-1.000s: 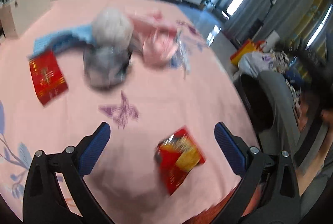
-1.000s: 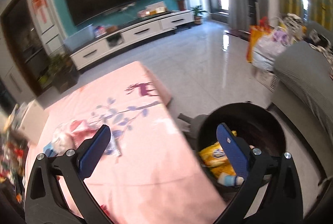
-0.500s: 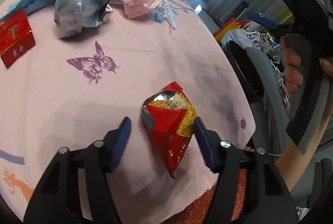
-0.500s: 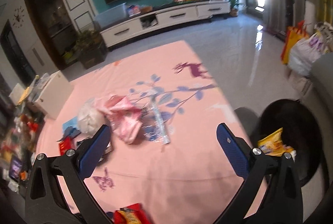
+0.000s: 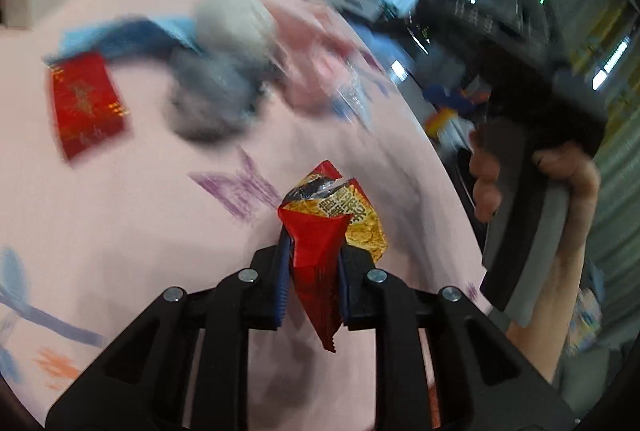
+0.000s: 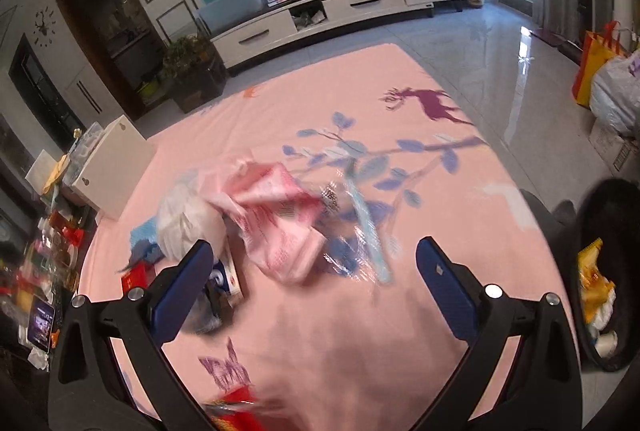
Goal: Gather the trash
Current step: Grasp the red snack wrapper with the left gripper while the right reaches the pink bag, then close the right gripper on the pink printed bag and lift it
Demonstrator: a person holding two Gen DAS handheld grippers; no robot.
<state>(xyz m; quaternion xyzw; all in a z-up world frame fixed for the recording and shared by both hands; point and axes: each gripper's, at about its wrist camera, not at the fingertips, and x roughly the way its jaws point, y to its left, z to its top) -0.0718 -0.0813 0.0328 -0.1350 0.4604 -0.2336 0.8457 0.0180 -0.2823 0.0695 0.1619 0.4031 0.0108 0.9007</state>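
Left gripper (image 5: pixel 312 271), seen from its own wrist camera: the jaws have just been closing and now stand narrow, the two blue pads (image 5: pixel 282 283) pressing from either side on a crumpled red and gold snack wrapper (image 5: pixel 326 227). The wrapper's torn, foil-lined mouth rises above the pads and its pointed lower tip hangs below them, over the pink tablecloth (image 5: pixel 120 231); whether that tip touches the cloth cannot be told. Beyond the wrapper lie a purple butterfly print (image 5: pixel 240 191), a flat red packet (image 5: pixel 86 109) at far left, and a blurred heap of trash: a white wad (image 5: pixel 236 21), a grey bag (image 5: pixel 208 99), a blue item (image 5: pixel 132 39) and a pink bag (image 5: pixel 316 71). At right a hand (image 5: pixel 532 183) grips the handle of the other gripper. Right gripper (image 6: pixel 312 287), seen from its own wrist camera: the jaws stand wide apart with nothing between the pads, held above the cloth and touching no object. Ahead of it lie the pink bag (image 6: pixel 280 223), the white wad (image 6: pixel 188 223) and a clear plastic wrapper (image 6: pixel 360 231). A black trash bin (image 6: pixel 612 271) stands off the table's right edge, holding a yellow packet (image 6: pixel 596 283). The red wrapper (image 6: pixel 236 409) shows, blurred, at the lower edge.
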